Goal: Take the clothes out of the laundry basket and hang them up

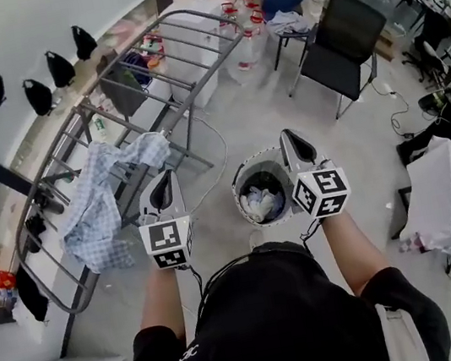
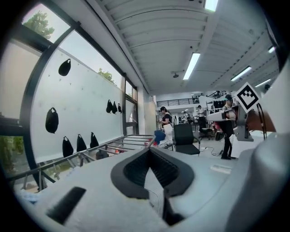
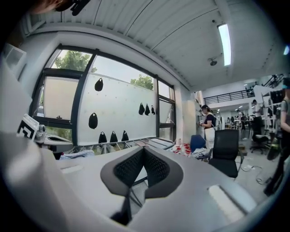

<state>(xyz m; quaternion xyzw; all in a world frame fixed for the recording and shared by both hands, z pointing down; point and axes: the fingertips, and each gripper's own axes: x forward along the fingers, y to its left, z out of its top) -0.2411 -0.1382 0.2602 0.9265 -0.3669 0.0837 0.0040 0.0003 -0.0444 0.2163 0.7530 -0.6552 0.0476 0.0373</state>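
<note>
The left gripper [image 1: 164, 181] and the right gripper [image 1: 292, 140] both have their dark ribbed fingers pressed together, with nothing between them. The round grey plastic laundry basket [image 1: 241, 180] stands between the two pairs of fingers. Its right rim is hidden behind the right gripper, and the crumpled pale clothes [image 1: 262, 203] inside cannot be told apart. Left of the left fingers, a blue-and-white checked shirt [image 1: 98, 209] drapes over the grey metal drying rack [image 1: 178, 50], covering some rails.

Left gripper [image 1: 165, 177], right gripper [image 1: 289, 137]: jaws together, empty.
</note>
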